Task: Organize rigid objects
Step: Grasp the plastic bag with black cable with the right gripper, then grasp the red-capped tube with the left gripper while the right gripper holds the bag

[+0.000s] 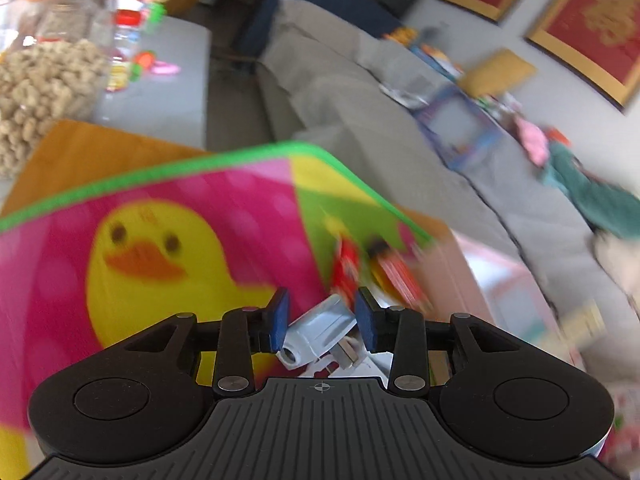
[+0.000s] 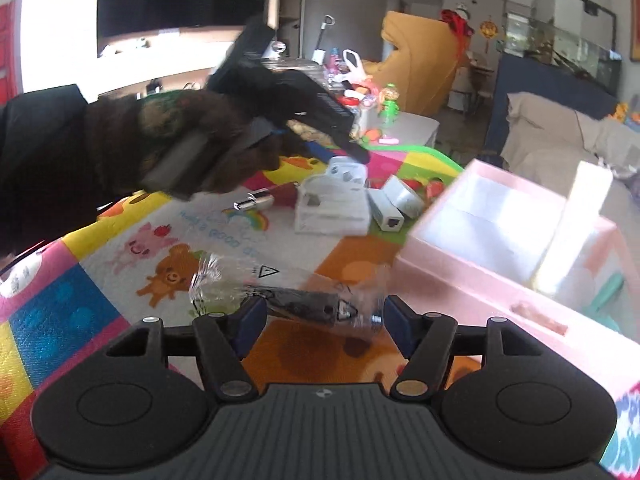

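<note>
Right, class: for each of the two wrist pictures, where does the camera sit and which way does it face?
Left wrist: on the left gripper, facing over the play mat to the grey sofa; it holds a white charger.
Right wrist: on the right gripper, facing across the mat; the gloved left hand shows.
Shared: mat, sofa, pink box.

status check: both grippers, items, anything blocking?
Left gripper shut on white plug adapter. Right gripper open around bagged black gadget. Pink box unobstructed.
</note>
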`<state>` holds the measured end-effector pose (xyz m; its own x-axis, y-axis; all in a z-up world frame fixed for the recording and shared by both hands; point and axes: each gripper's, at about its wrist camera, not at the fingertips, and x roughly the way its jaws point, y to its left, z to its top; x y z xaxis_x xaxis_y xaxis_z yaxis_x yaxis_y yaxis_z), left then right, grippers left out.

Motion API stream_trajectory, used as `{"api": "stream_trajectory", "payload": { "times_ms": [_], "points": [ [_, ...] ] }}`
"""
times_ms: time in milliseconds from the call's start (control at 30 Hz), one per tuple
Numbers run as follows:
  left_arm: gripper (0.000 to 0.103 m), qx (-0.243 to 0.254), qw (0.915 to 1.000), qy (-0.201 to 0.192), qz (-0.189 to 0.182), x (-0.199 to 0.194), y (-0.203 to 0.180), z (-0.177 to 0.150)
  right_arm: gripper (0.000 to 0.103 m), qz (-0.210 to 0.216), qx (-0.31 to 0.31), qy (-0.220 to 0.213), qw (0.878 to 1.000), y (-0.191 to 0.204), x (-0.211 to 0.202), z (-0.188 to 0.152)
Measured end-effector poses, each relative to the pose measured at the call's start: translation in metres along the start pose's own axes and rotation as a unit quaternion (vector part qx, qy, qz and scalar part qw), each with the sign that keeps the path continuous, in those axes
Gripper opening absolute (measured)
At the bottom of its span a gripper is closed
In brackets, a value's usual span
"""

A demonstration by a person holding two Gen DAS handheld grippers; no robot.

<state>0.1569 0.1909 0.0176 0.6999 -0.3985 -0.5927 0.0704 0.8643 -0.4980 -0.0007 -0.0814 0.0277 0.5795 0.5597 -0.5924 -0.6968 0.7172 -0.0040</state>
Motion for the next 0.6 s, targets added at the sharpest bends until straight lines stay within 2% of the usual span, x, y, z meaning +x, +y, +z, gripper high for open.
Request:
{"api": "stream_trajectory", "payload": {
  "times_ms": [167, 233, 300, 367, 433, 500, 600],
  "points": [
    [0.037, 0.048, 0.9981, 0.026, -0.030, -0.026, -0.025, -0.041, 0.069, 0.000, 0.022, 0.018, 1.000, -0.005, 0.005, -0.002],
    [0.039, 0.096, 0.9947, 0.037, -0.005, -0.035, -0.040, -0.060, 0.069, -0.002, 0.018, 0.017, 1.000, -0.005, 0.003, -0.002],
    [0.041, 0.165, 0.9859, 0.019, 0.025, -0.047, -0.057, -0.081, 0.071, -0.003, 0.013, 0.014, 1.000, -0.005, 0.000, -0.003],
    [0.042, 0.198, 0.9793, 0.013, 0.040, -0.058, -0.066, -0.092, 0.074, -0.008, 0.011, 0.013, 1.000, -0.005, -0.002, -0.004],
    [0.039, 0.190, 0.9807, 0.006, 0.047, -0.067, -0.067, -0.097, 0.074, -0.015, 0.013, 0.014, 1.000, -0.005, -0.004, -0.005],
    [0.025, 0.176, 0.9830, -0.006, 0.050, -0.076, -0.065, -0.098, 0.074, -0.022, 0.017, 0.016, 0.999, -0.006, -0.005, -0.007],
    [0.021, 0.151, 0.9865, -0.030, 0.056, -0.094, -0.055, -0.097, 0.074, -0.029, 0.020, 0.013, 0.999, -0.005, -0.008, -0.009]
  ]
}}
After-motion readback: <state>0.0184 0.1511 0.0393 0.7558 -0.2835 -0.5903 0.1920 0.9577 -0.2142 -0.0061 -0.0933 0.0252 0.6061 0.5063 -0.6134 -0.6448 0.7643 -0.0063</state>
